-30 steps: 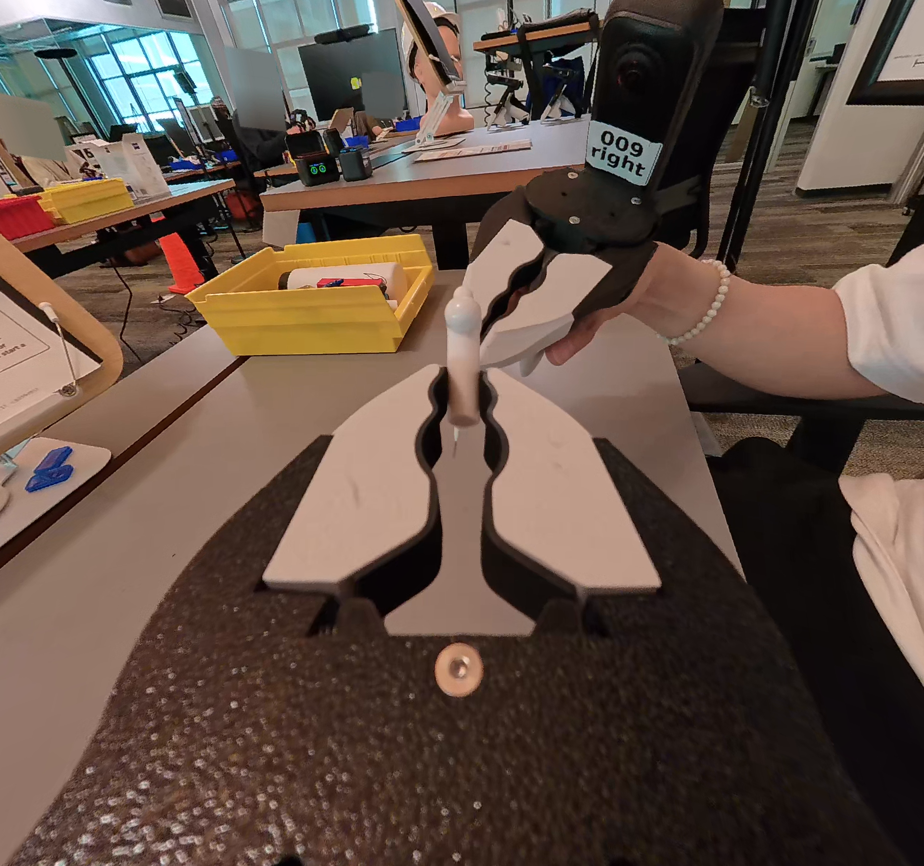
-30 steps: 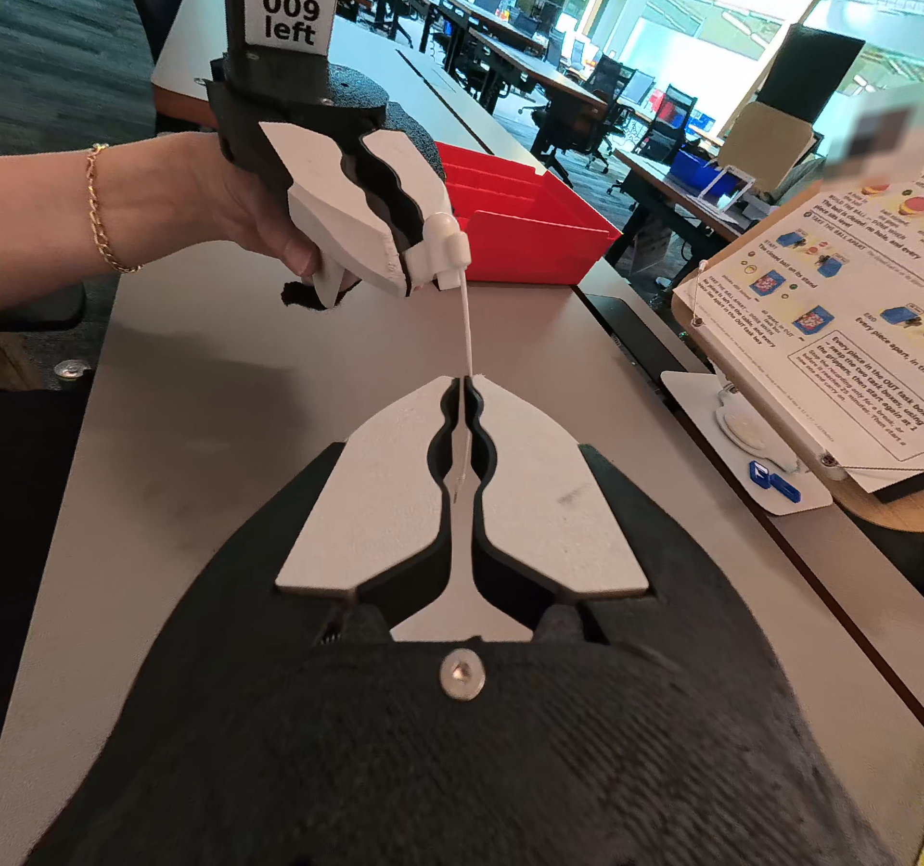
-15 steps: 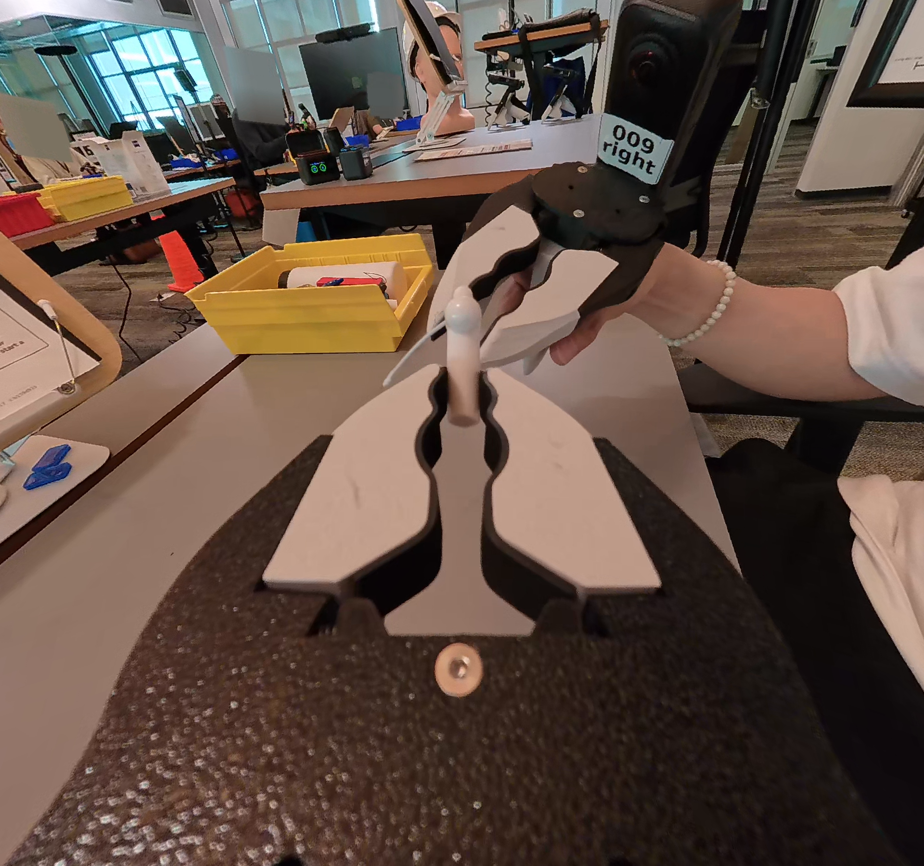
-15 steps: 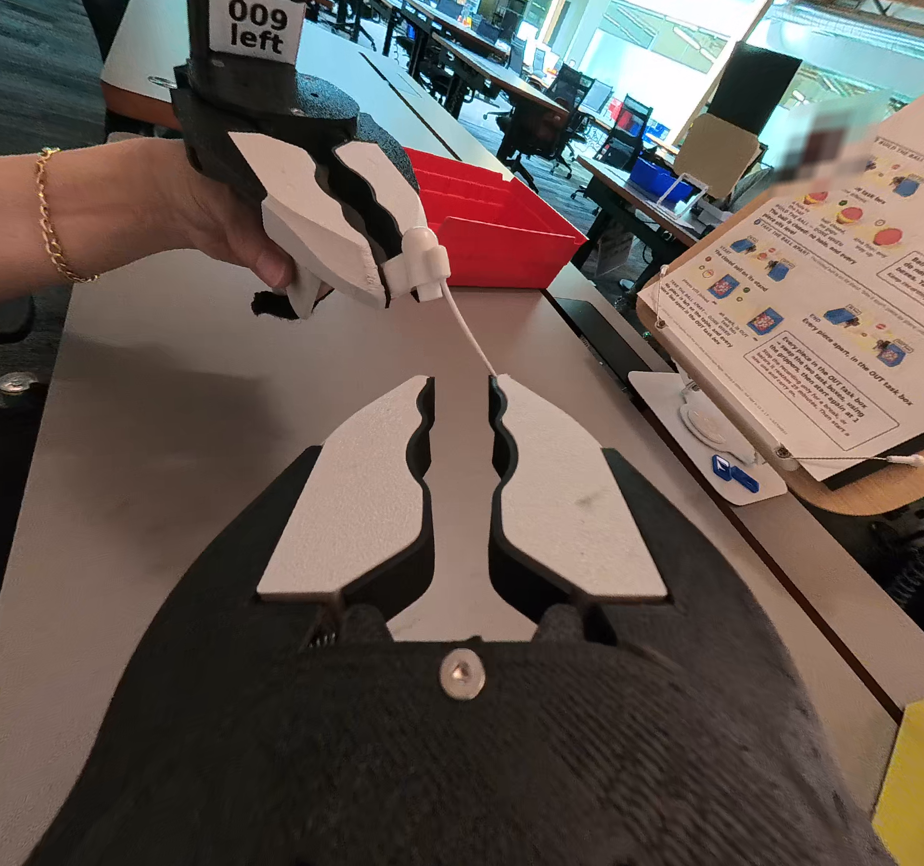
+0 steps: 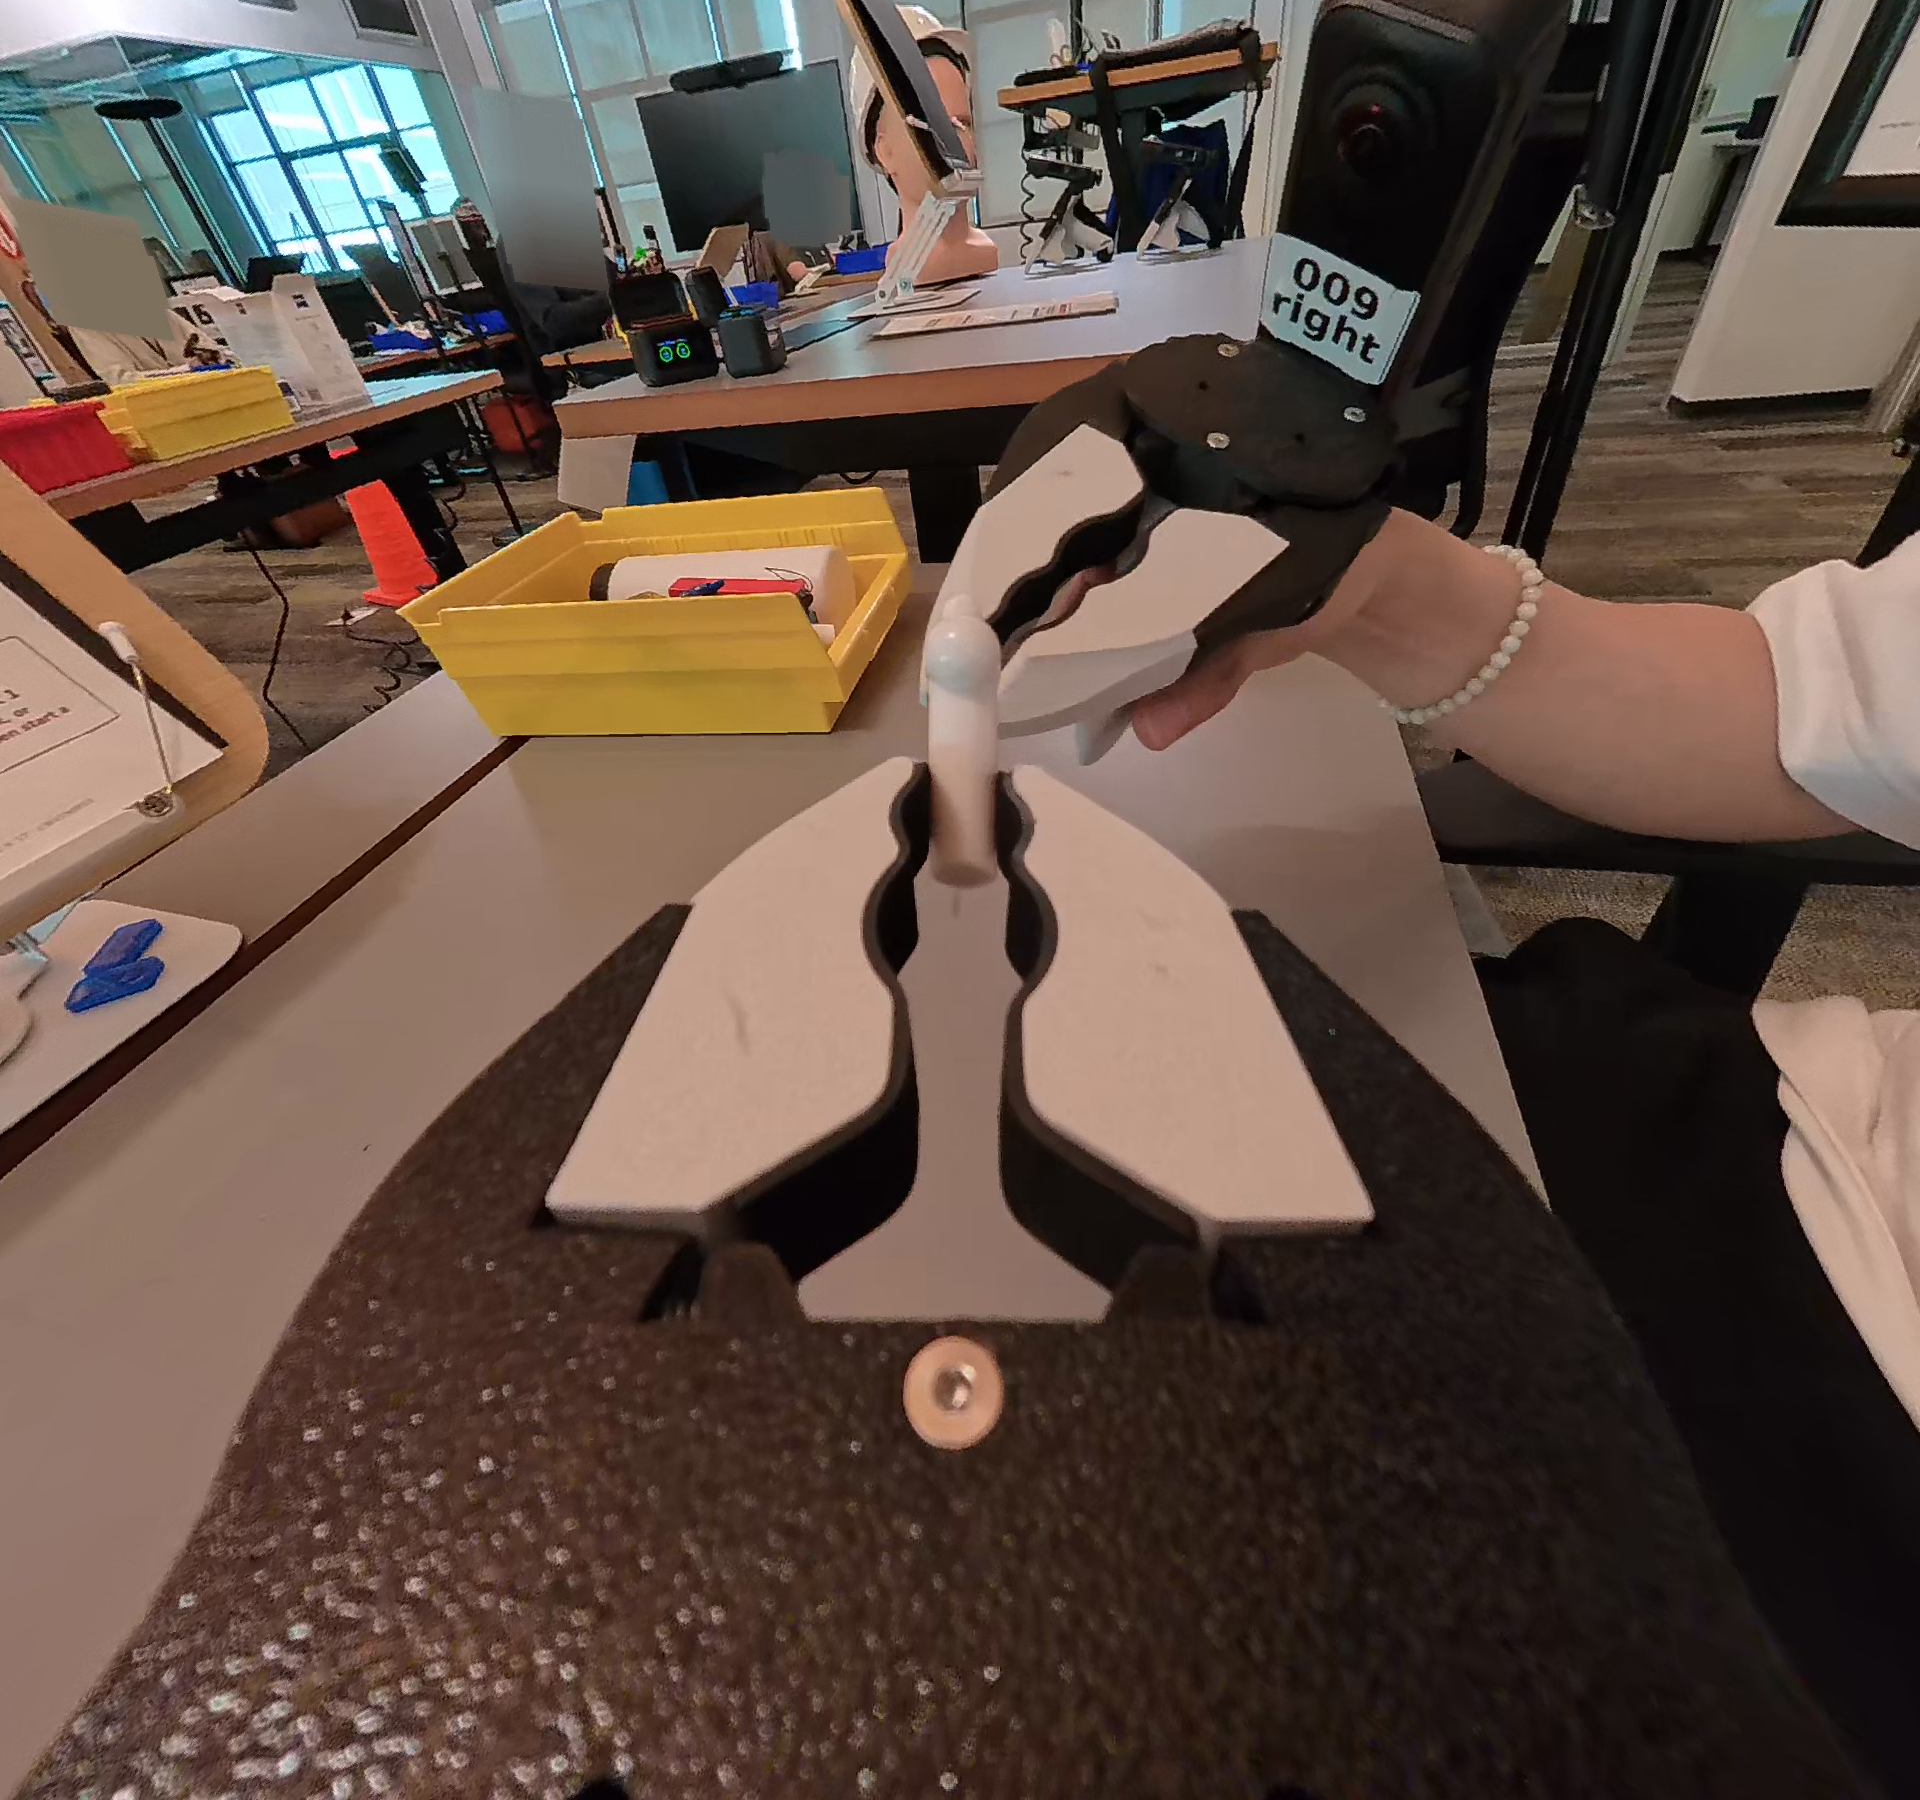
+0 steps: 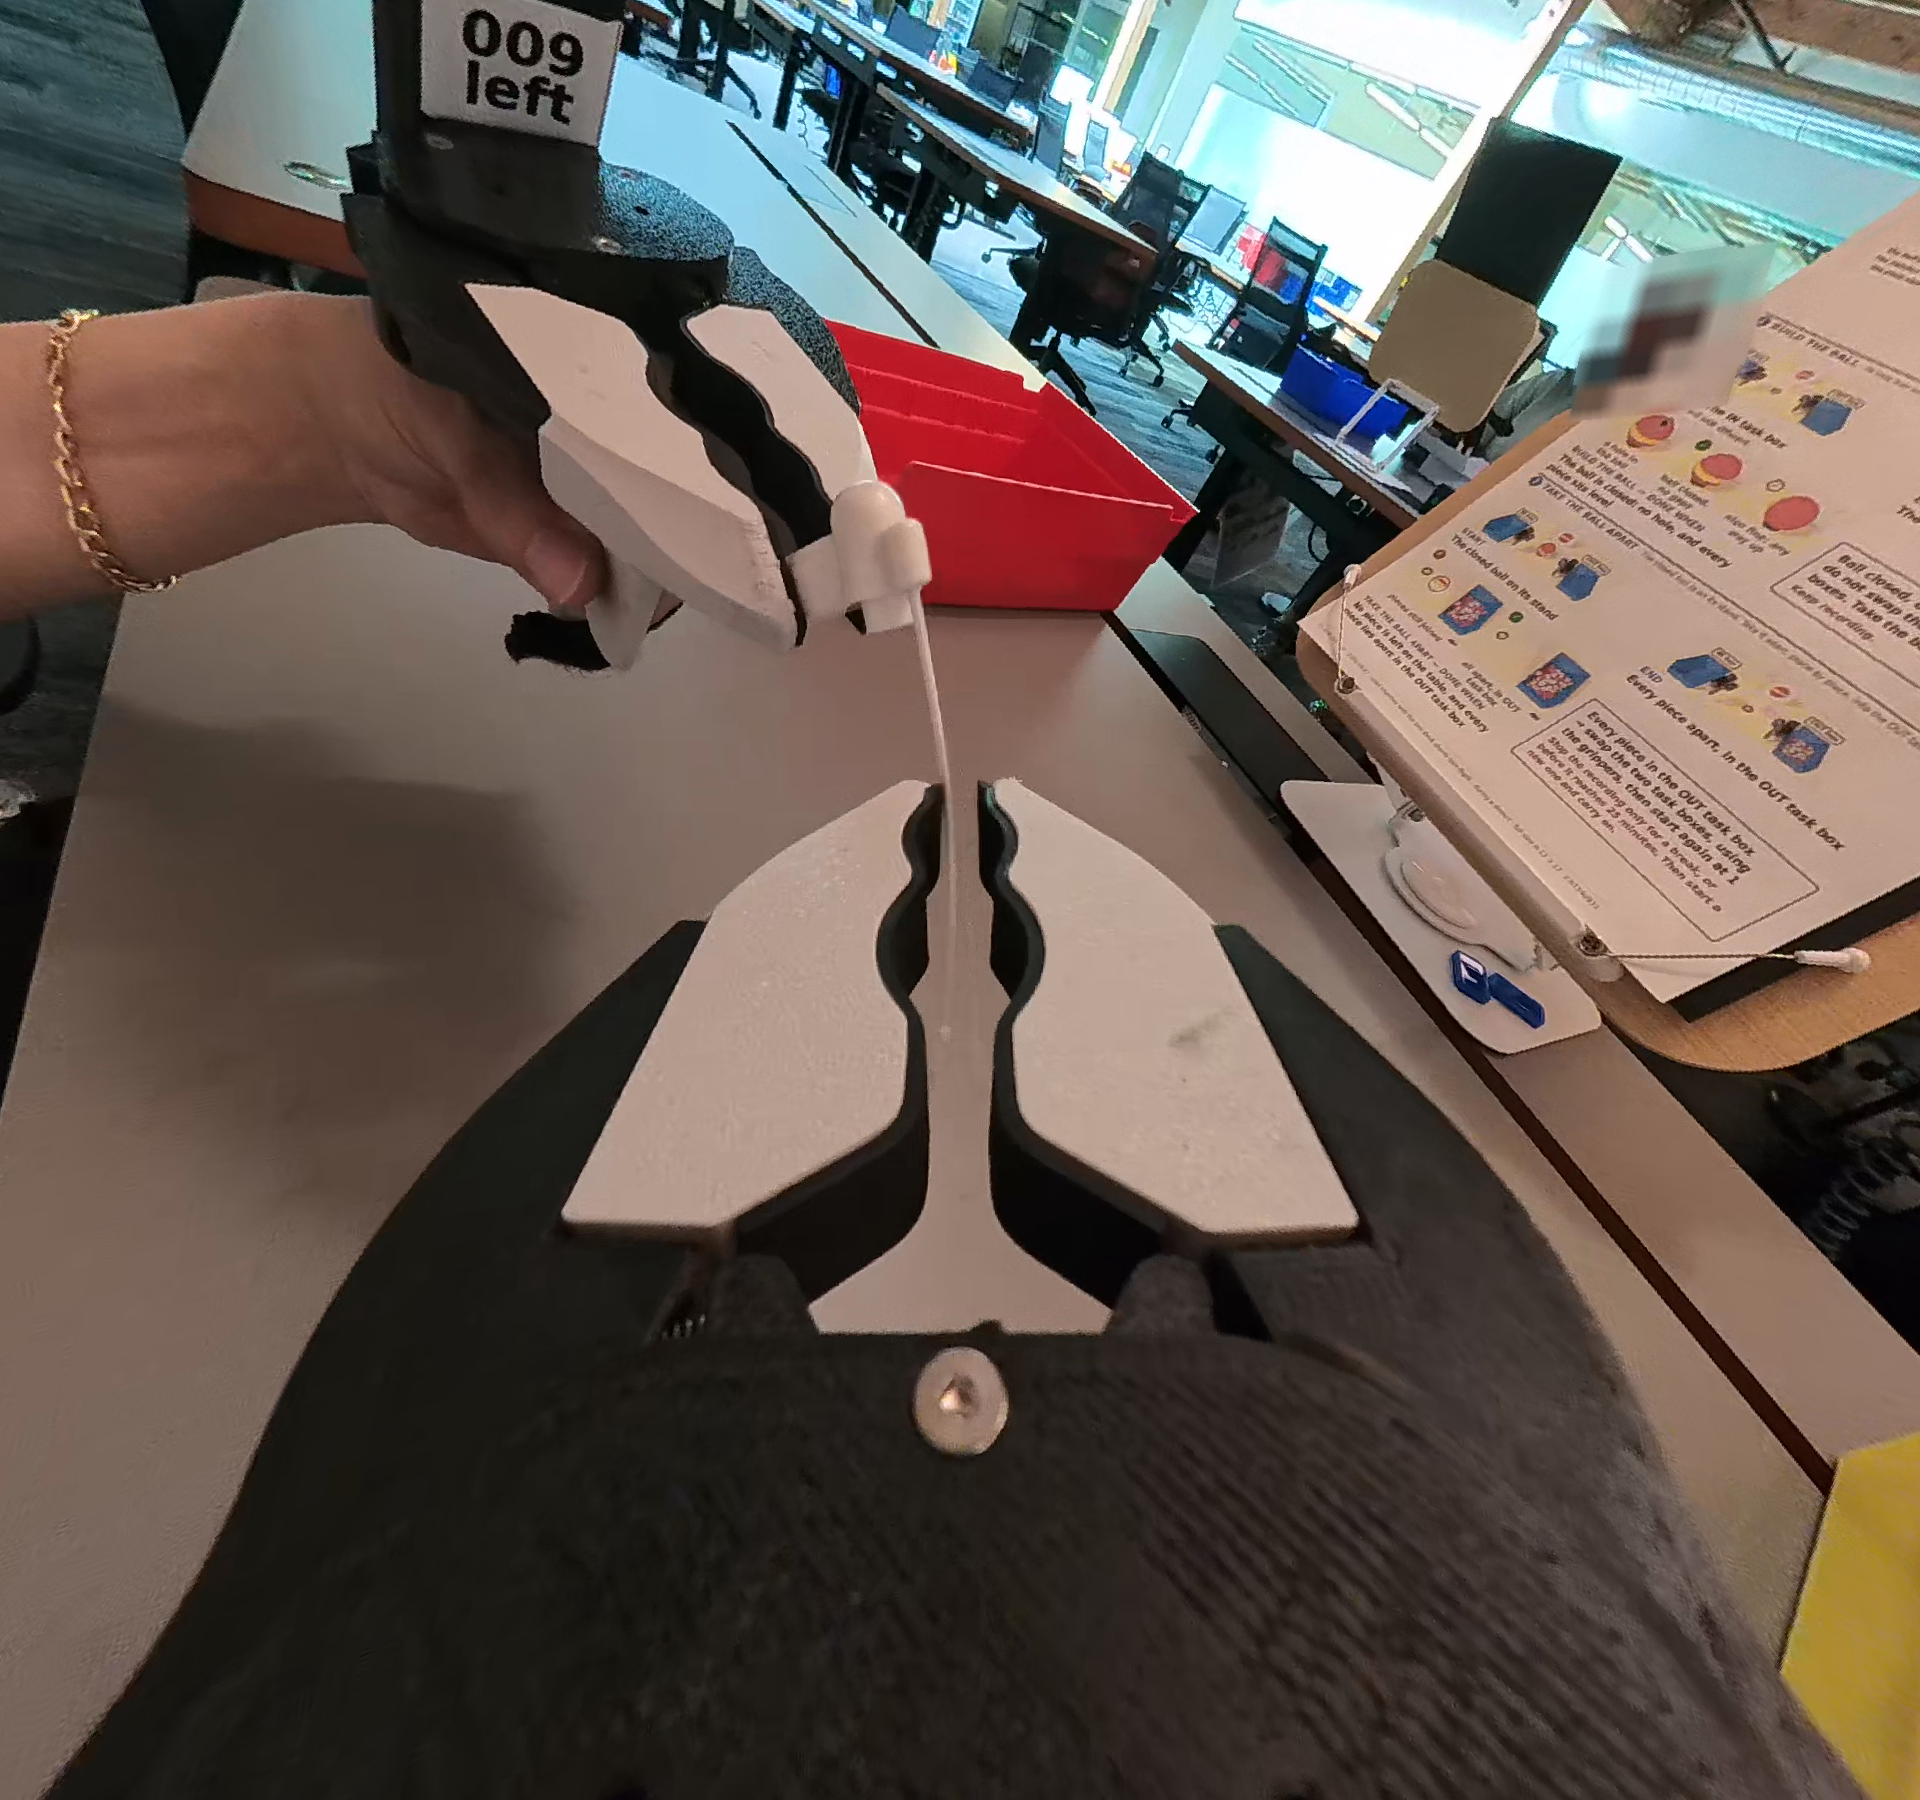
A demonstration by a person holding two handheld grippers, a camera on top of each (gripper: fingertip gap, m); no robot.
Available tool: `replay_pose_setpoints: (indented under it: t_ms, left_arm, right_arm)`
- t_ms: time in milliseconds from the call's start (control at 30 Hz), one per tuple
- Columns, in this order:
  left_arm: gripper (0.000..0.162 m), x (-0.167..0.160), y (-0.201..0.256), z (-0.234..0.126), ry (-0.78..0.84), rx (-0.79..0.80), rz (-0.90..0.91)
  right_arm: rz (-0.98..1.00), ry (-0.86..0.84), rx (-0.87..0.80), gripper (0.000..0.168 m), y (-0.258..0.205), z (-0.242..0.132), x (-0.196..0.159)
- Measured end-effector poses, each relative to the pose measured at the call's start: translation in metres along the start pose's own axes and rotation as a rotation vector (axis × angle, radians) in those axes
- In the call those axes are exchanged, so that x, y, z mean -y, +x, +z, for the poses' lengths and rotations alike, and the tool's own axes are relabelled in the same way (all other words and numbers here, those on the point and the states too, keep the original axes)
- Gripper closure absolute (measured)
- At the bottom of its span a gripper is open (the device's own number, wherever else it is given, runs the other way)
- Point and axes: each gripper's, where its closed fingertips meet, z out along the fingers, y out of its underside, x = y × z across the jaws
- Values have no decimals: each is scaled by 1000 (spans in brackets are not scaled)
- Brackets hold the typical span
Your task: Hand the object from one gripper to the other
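Two handheld grippers face each other over a grey table [image 6: 312, 919]. We hold a small white plastic piece [image 6: 878, 555] w/ a rounded head and a long thin stem. The left gripper [image 5: 961, 805] is clamped on the chunky head end. The stem runs down btwn the fingers of the right gripper [image 6: 961, 794], which are narrowly apart, not yet pinching it as far as we can tell. A red bin [image 6: 1018, 514] sits behind the left gripper; a yellow bin [image 5: 644, 628] sits behind the right one.

To do this step well, we judge: keep the stem centred in the gap, squeeze the right gripper gently since the stem looks bendy, and only let go w/ the left once the right grip is firm.
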Motion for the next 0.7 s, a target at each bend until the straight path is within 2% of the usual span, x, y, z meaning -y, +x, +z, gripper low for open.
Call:
replay_pose_setpoints:
  t_ms: [67, 267, 400, 433, 500, 600, 700]
  left_arm:
    - [151, 0, -1, -1, 3, 6, -2]
    - [151, 0, 1, 1, 1, 1, 8]
    - [151, -1, 0, 1, -2, 8, 7]
    - [151, -1, -1, 1, -1, 9, 5]
    - [151, -1, -1, 0, 0, 9, 6]
    - [151, 1, 1, 0, 3, 4, 8]
    - [151, 2, 0, -1, 5, 8, 13]
  right_arm:
    - [-11, -8, -7, 168, 2, -1, -1]
    - [-4, 3, 2, 168, 1, 0, -1]
    - [30, -7, 58, 142, -9, 2, -1]
    - [20, -13, 59, 142, -10, 3, -2]
    - [5, -24, 57, 142, -12, 5, -3]
    - [-13, -50, 11, 156, -6, 8, -9]
    - [-37, -65, -3, 161, -4, 8, -12]
